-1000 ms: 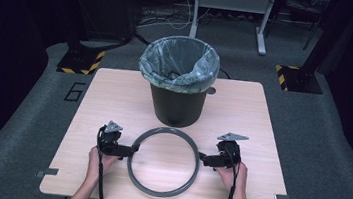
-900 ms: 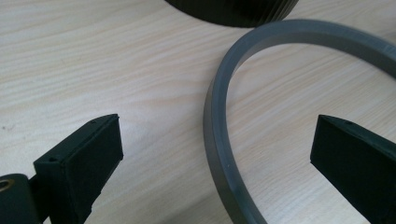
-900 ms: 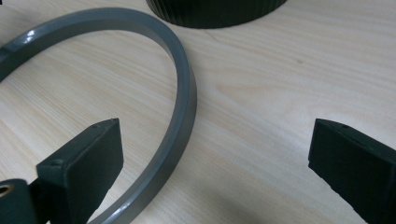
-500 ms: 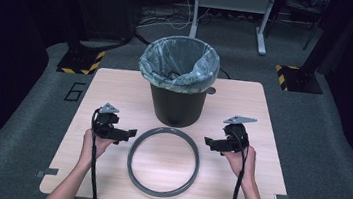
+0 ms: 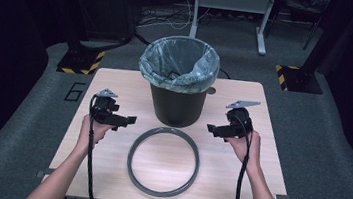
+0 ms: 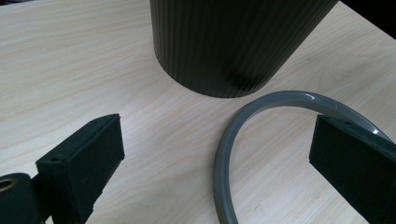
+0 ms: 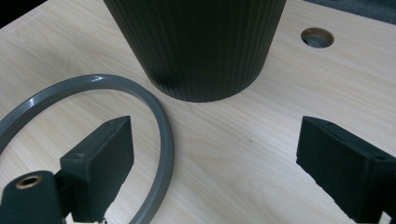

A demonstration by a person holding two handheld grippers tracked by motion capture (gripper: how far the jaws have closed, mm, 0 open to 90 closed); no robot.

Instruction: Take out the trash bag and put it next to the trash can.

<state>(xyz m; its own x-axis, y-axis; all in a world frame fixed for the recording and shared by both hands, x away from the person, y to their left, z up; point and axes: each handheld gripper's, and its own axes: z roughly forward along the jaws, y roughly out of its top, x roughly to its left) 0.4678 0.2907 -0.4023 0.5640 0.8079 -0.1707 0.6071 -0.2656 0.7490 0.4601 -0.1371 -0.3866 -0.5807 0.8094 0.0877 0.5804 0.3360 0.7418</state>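
Both hands have come up and drawn outward from the grey ring [image 5: 163, 161], which a second ago sat gripped between the 2 tongs at its left and right edges. Now the ring lies flat on the worktop [image 5: 115, 87] by itself, near the middle and just in front of the dark bin [image 5: 176, 104] with its pale liner [image 5: 178, 62], close to it but not touching.

The left tongs [image 5: 131, 120] hang above the wood to the ring's left, wide apart with nothing between them. The right tongs [image 5: 210, 128] hang to its right, also spread wide and empty, though their jaws have just been closing a little.

So the ring looks set down and released. If it is meant to clamp the liner on the bin's rim, that step is not yet done.

The worktop is light wood grain with a round cable hole [image 7: 317, 37] near the bin. Around it are grey carpet, a dim room, yellow-and-black striped stand feet [image 5: 80, 61], and a white metal frame [image 5: 230, 5] at the far side.
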